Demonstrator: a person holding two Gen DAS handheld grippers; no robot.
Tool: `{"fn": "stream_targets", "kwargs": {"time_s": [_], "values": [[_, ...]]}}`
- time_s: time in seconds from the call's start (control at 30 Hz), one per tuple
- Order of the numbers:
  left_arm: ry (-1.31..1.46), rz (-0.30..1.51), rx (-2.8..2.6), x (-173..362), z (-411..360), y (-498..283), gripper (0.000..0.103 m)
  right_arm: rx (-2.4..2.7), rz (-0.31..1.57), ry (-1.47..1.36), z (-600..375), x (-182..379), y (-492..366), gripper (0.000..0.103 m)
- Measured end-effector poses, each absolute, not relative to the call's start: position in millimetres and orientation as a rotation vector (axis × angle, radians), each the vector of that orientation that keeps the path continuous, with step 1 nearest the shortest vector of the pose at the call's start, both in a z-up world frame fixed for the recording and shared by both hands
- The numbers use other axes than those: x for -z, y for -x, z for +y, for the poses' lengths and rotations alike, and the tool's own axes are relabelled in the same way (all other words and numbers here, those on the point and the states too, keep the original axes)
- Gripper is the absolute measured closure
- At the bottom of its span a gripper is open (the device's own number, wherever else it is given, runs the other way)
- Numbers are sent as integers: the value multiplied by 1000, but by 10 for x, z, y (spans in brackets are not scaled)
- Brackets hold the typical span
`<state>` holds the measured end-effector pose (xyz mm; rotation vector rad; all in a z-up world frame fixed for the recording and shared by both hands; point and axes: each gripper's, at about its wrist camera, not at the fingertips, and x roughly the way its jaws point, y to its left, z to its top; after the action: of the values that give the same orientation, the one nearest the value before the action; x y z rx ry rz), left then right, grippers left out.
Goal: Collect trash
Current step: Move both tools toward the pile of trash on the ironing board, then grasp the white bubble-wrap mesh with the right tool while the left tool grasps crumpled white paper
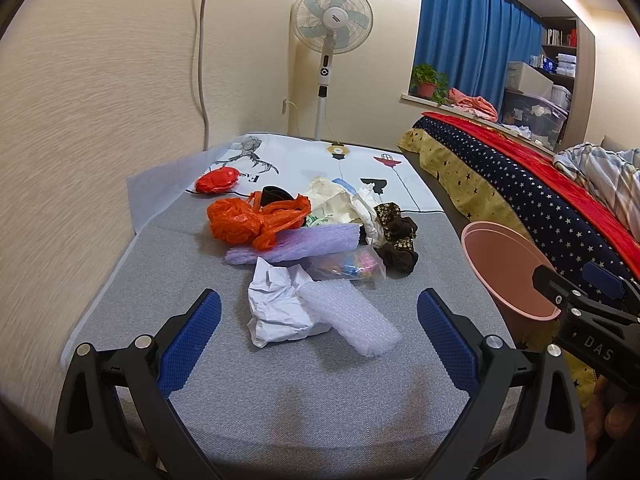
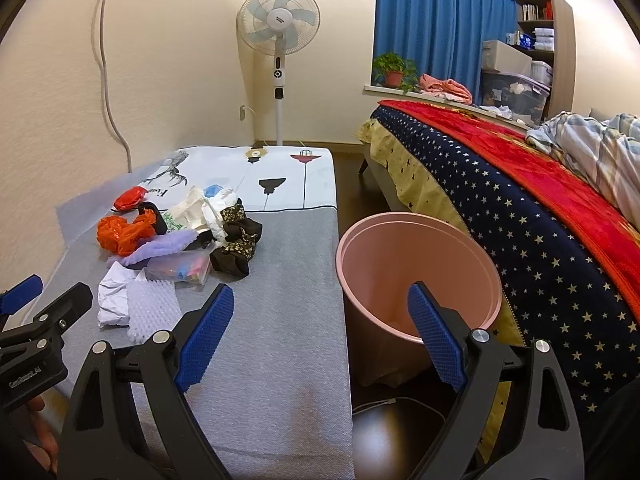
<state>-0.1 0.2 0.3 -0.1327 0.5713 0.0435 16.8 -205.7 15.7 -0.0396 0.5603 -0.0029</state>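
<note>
A heap of trash lies on the grey table (image 1: 160, 280): crumpled white paper (image 1: 276, 304), a bubble-wrap roll (image 1: 348, 320), an orange plastic bag (image 1: 248, 220), purple foam (image 1: 296, 246), a clear bag with coloured bits (image 1: 348, 266), dark patterned cloth (image 1: 398, 240) and a red bag (image 1: 218, 180). My left gripper (image 1: 320, 320) is open, its fingers either side of the paper and bubble wrap, above them. A pink bin (image 2: 416, 276) stands on the floor right of the table. My right gripper (image 2: 320, 320) is open and empty, near the bin's rim.
A bed with a starred blue and red cover (image 2: 540, 220) runs along the right, close behind the bin. A standing fan (image 2: 279, 40) is at the back wall. A white cable (image 2: 380, 404) lies on the dark floor below the bin.
</note>
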Motion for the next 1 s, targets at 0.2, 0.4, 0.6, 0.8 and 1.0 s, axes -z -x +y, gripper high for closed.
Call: {"fn": "stream_targets", "kwargs": {"time_s": [0.2,0.4,0.6,0.8,1.0], "values": [[144,572,-69,9,8,-12,14,-28,563,30,-2027,-159,-166,22],[84,579,-168,28,106,-3,38,-96,597,-12,-1991,-117,-215,33],[145,624,-215,107,299,-42,43,-220,634,-52,-1821,-6,-300,43],[259,658,-210,245,438,-168,53,-339,649,-55,-1537,95,-398,43],[256,662,-228,320,504,-259,58,-421,717,-41,-1299,310,-592,35]]}}
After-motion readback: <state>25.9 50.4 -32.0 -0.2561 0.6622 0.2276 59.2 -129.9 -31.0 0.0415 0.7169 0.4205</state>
